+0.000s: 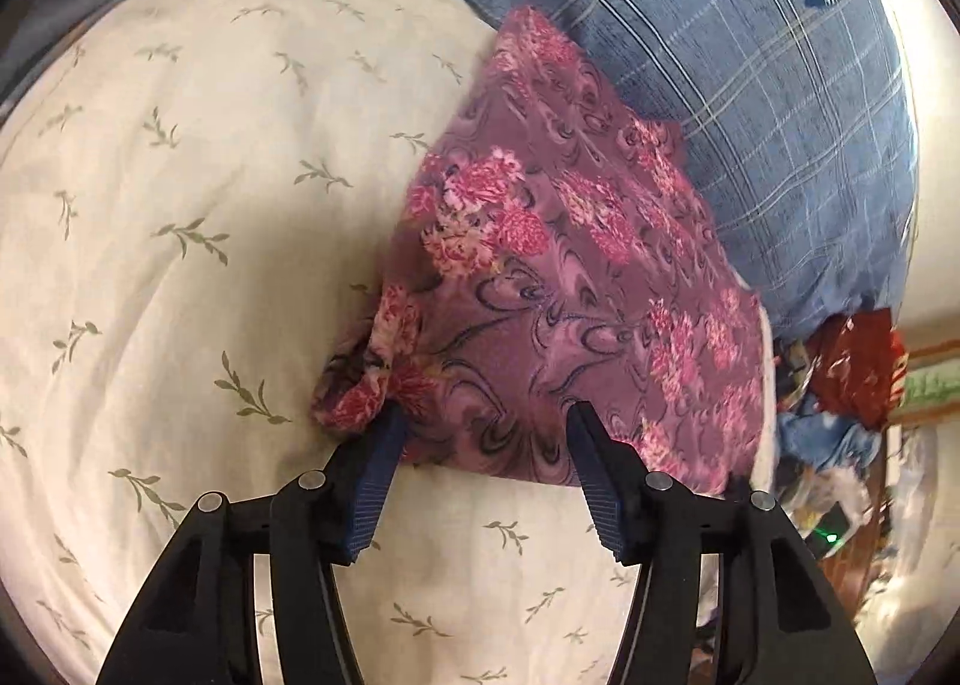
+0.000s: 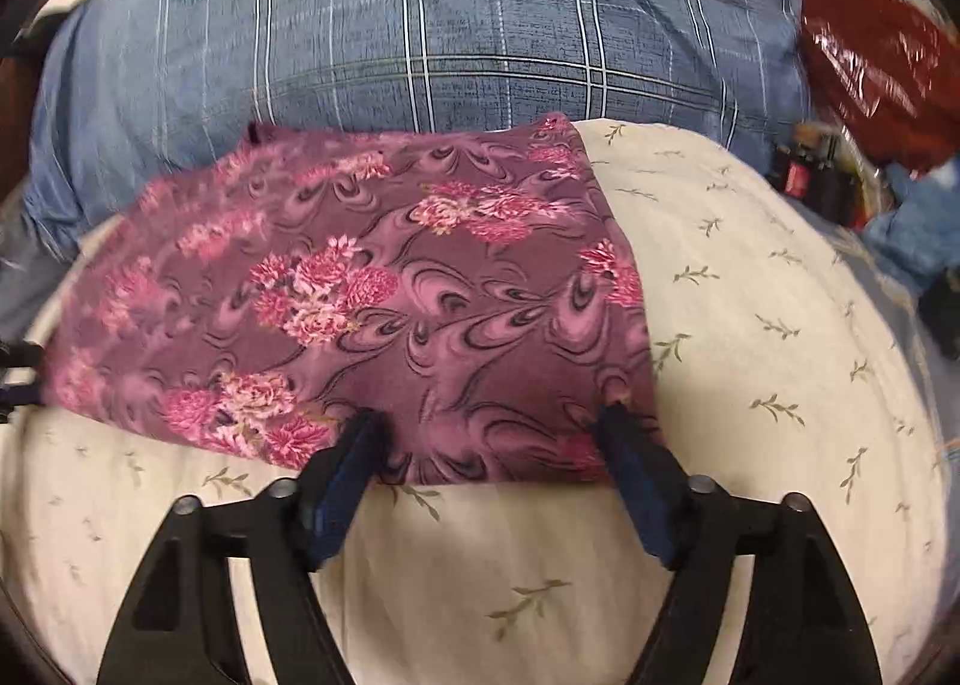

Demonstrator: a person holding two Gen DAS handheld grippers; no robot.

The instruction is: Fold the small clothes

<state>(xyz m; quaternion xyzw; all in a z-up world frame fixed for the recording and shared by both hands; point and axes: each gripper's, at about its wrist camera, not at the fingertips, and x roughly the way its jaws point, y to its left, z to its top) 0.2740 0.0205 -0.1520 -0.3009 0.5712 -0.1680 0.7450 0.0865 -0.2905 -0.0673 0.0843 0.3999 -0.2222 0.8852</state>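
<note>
A purple garment with pink flowers (image 1: 540, 289) lies folded on a cream pillow with a green leaf print (image 1: 180, 205). My left gripper (image 1: 486, 421) is open, its fingertips resting at the garment's near edge beside a bunched corner. In the right wrist view the same garment (image 2: 372, 301) lies flat on the cream pillow (image 2: 780, 325). My right gripper (image 2: 489, 424) is open, its fingertips on the garment's near edge by its right corner. Neither gripper holds cloth.
A blue plaid pillow (image 1: 750, 84) lies just behind the garment, also in the right wrist view (image 2: 450, 24). A red shiny bag (image 2: 870, 60) and a pile of mixed items (image 1: 840, 415) sit off the pillow's right side.
</note>
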